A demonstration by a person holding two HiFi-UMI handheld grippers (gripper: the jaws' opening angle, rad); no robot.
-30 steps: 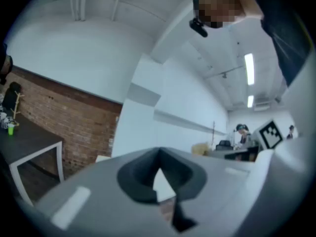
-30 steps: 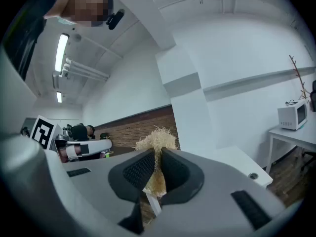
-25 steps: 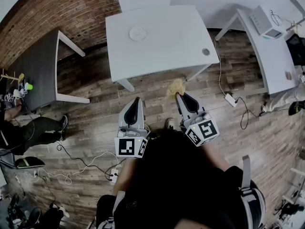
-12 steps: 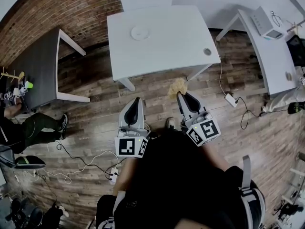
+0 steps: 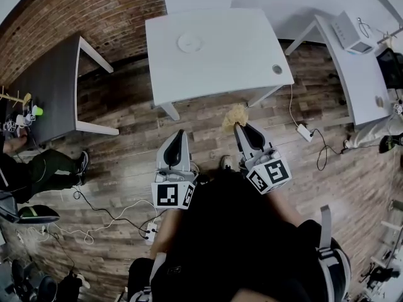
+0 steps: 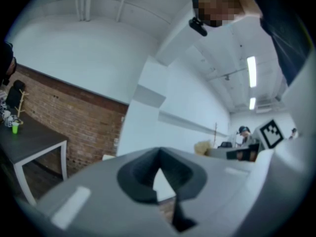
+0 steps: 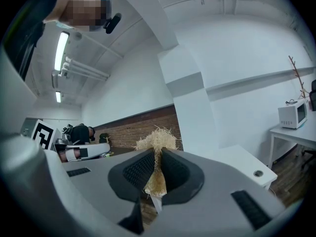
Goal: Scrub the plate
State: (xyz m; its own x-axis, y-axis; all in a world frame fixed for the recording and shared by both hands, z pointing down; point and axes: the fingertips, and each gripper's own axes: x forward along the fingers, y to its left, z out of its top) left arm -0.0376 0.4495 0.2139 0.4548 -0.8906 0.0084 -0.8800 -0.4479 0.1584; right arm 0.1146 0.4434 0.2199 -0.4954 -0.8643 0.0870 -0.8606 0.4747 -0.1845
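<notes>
A small white plate (image 5: 189,42) lies on the white table (image 5: 239,49), well ahead of both grippers. My right gripper (image 5: 239,126) hangs over the wooden floor in front of the table, shut on a straw-coloured fibre scrubber (image 5: 235,114). In the right gripper view the scrubber (image 7: 157,139) sticks out as a tuft past the closed jaws of the right gripper (image 7: 158,153). My left gripper (image 5: 179,133) is level with it to the left, shut with nothing held. In its own view the left gripper (image 6: 159,154) points at a white wall.
A dark grey table (image 5: 50,93) stands at the left, with a seated person's legs (image 5: 44,172) beside it. A white desk with a microwave (image 5: 352,31) is at the right. A power strip (image 5: 304,131) and cables (image 5: 107,216) lie on the floor.
The white table and plate have drifted slightly to the right in the head view. Both grippers hold the same pose and grip.
</notes>
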